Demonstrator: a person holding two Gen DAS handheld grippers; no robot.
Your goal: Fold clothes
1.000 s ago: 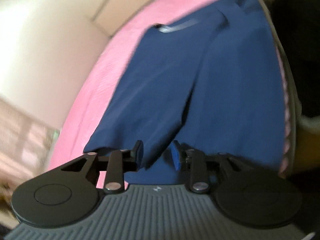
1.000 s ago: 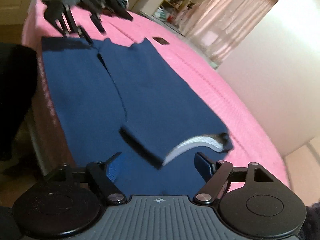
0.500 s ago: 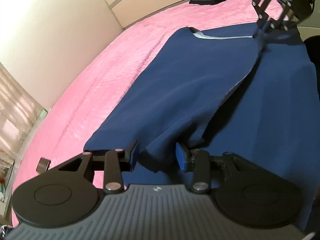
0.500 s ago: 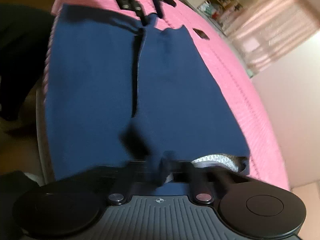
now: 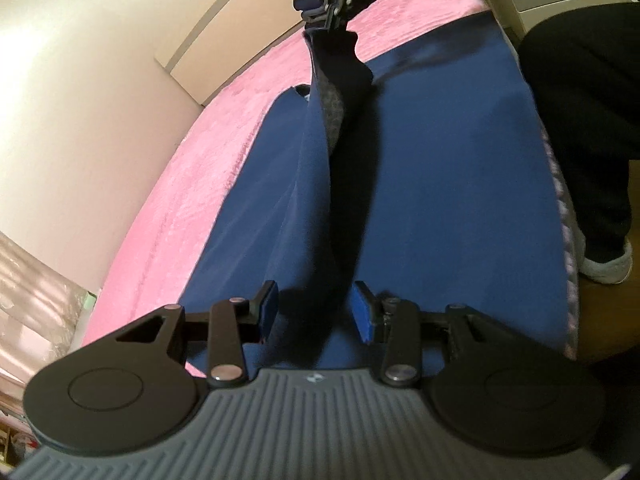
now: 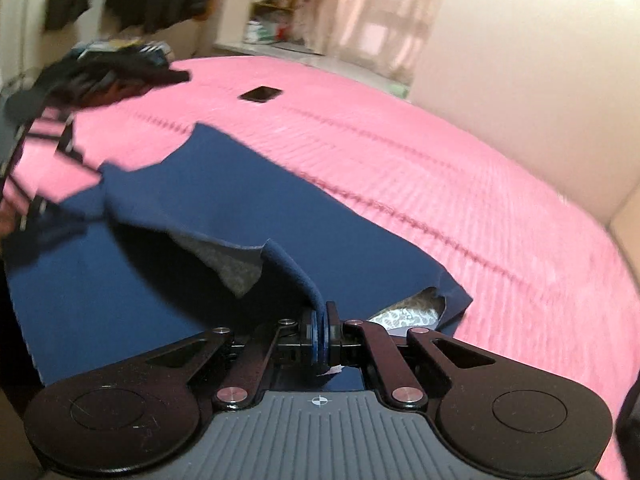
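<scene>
The jaws of the right gripper [image 6: 321, 330] are closed on a raised edge of the navy garment [image 6: 168, 280]; the blue pads clamp the cloth between them, and a strip of fabric rises from the pinch toward 11 o'clock in the right wrist view. The jaws of the left gripper [image 5: 314, 312] stand partly open. A lifted fold of the navy garment [image 5: 440, 208] runs through the gap, but neither pad visibly presses on it.

The garment lies spread on the pink bed cover [image 6: 440, 184], filling the centre and the 3 o'clock side of the left wrist view. Its raised fold forms a ridge running from the left gripper at 6 o'clock up to the right gripper [image 5: 334, 4] at 12 o'clock. A grey inner face of the cloth shows along that ridge.

In the right wrist view, a patterned lining is visible at the garment's corner at 4 o'clock. A small dark flat object [image 6: 261, 94] rests on the bed cover at 11 o'clock, well apart from the garment. A pile of dark clothes [image 6: 116, 68] sits at 10 o'clock, blurred.
</scene>
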